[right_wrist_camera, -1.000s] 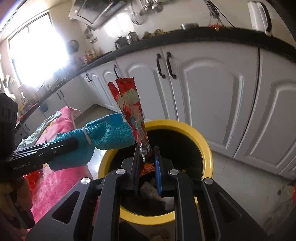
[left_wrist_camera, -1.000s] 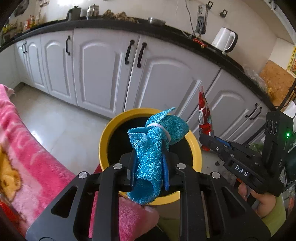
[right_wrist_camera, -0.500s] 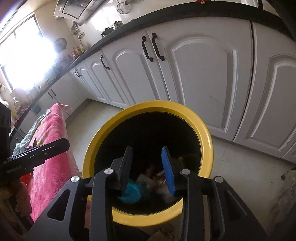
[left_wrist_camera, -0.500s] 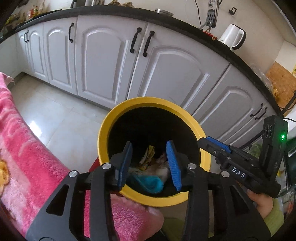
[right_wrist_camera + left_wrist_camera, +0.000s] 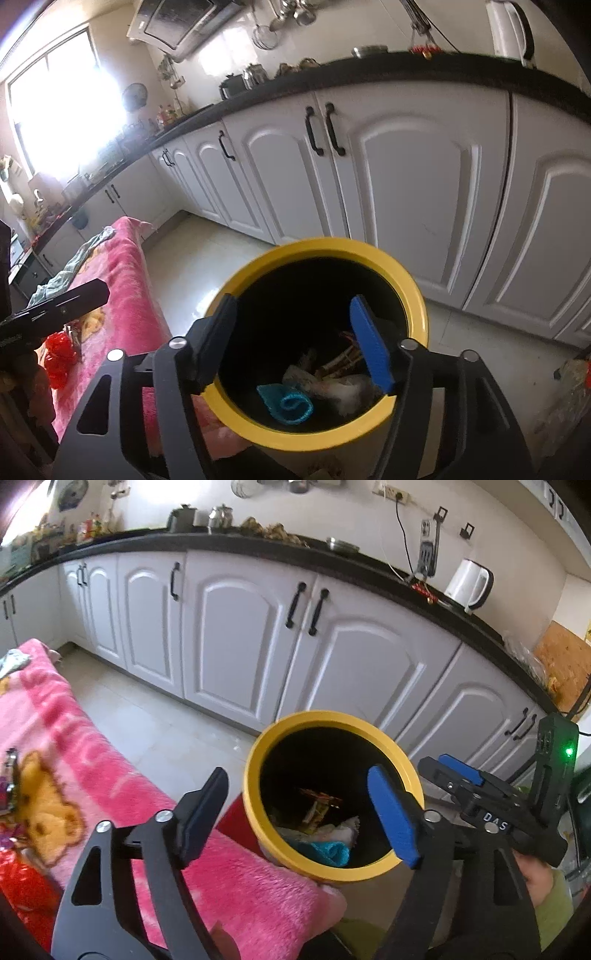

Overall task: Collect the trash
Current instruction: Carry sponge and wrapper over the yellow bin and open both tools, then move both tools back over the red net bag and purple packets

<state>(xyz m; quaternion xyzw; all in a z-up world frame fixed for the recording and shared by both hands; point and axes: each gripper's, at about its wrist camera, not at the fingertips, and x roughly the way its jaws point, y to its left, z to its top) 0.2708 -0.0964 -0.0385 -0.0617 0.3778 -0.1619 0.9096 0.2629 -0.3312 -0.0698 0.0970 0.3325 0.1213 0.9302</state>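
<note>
Hovering over the bin [image 5: 415,291], both grippers, left [image 5: 295,818] and right [image 5: 295,341], jaws apart and empty; cloth [image 5: 286,402] lying inside, seemingly freeing both for more trash.

Left hand-held gripper [image 5: 299,812]: jaws held wide apart, nothing gripped, above the yellow bin [image 5: 255,771]. Right hand-held gripper [image 5: 295,339]: jaws spread, nothing gripped, positioned over the same bin.
</note>
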